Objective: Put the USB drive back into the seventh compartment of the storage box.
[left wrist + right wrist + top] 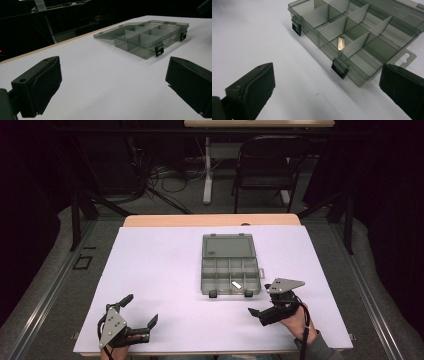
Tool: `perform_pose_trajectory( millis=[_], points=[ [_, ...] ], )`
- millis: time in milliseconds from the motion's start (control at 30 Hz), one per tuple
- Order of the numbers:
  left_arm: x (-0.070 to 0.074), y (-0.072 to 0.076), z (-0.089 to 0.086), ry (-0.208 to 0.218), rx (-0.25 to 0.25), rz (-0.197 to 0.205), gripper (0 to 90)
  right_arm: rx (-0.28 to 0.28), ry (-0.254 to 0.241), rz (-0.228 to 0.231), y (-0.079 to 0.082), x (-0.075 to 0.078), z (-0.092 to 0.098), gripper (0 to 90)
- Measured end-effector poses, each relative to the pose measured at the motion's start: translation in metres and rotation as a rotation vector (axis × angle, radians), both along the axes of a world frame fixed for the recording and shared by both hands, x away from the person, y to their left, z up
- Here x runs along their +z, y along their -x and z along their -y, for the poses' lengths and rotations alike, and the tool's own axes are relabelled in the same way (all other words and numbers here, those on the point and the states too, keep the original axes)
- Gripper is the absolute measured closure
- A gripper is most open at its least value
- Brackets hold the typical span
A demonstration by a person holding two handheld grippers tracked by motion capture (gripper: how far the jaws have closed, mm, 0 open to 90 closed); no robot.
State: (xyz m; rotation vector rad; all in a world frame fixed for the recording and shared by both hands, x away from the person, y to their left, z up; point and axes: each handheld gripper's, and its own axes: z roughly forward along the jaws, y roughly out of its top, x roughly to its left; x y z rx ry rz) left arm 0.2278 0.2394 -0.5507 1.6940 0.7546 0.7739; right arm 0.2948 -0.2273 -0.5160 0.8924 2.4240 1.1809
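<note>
A smoky grey compartment box (230, 276) lies open in the middle of the white table cover, its lid (227, 246) folded flat toward the far side. A small silvery piece (236, 284) rests in one front-row compartment, and it also shows leaning in that compartment (340, 43) of the box (362, 42). My right gripper (260, 299) is open just right of the box's front corner, nothing between its jaws (327, 90). At the near left edge my left gripper (141, 308) stands open and empty (113, 85), pointing across the sheet at the box (150, 37).
The white sheet (160, 270) covers nearly the whole tabletop, with a strip of wood (210, 220) showing along the far edge. Two black latches (340, 68) hang on the box's front wall. A dark folding chair (267, 165) and floor cables (165, 177) lie beyond the table.
</note>
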Motion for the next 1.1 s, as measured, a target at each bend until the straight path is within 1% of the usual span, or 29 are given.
perform_pose_trajectory(
  millis=[200,333,400,500,533,633,833,1000,1100],
  points=[
    [-0.001,-0.001,0.001,-0.006,-0.001,-0.001,0.7,-0.019,-0.011,0.020,0.008,-0.003,0.011,0.1],
    [-0.001,-0.001,0.001,-0.005,-0.001,-0.004,0.7,-0.025,-0.013,0.020,0.013,-0.006,0.015,0.1],
    [-0.001,0.000,0.001,-0.007,-0.001,-0.003,0.7,-0.028,-0.015,0.028,0.015,-0.007,0.016,0.2],
    [-0.001,-0.001,0.001,-0.007,-0.001,-0.004,0.7,-0.031,-0.011,0.032,0.017,-0.010,0.019,0.2],
    [-0.001,-0.001,0.001,-0.007,-0.001,-0.004,0.6,-0.034,-0.013,0.026,0.018,-0.010,0.019,0.2],
    [-0.001,-0.001,0.001,-0.008,-0.001,-0.005,0.7,-0.040,-0.016,0.037,0.020,-0.011,0.023,0.2],
    [-0.001,-0.001,0.001,-0.007,-0.003,-0.006,0.7,-0.058,-0.020,0.039,0.024,-0.015,0.030,0.3],
    [-0.001,-0.002,0.001,-0.009,0.000,-0.005,0.7,-0.067,-0.025,0.054,0.027,-0.017,0.036,0.5],
    [-0.002,-0.002,0.001,-0.007,0.001,-0.010,0.7,-0.074,-0.025,0.051,0.028,-0.019,0.039,0.5]
  ],
)
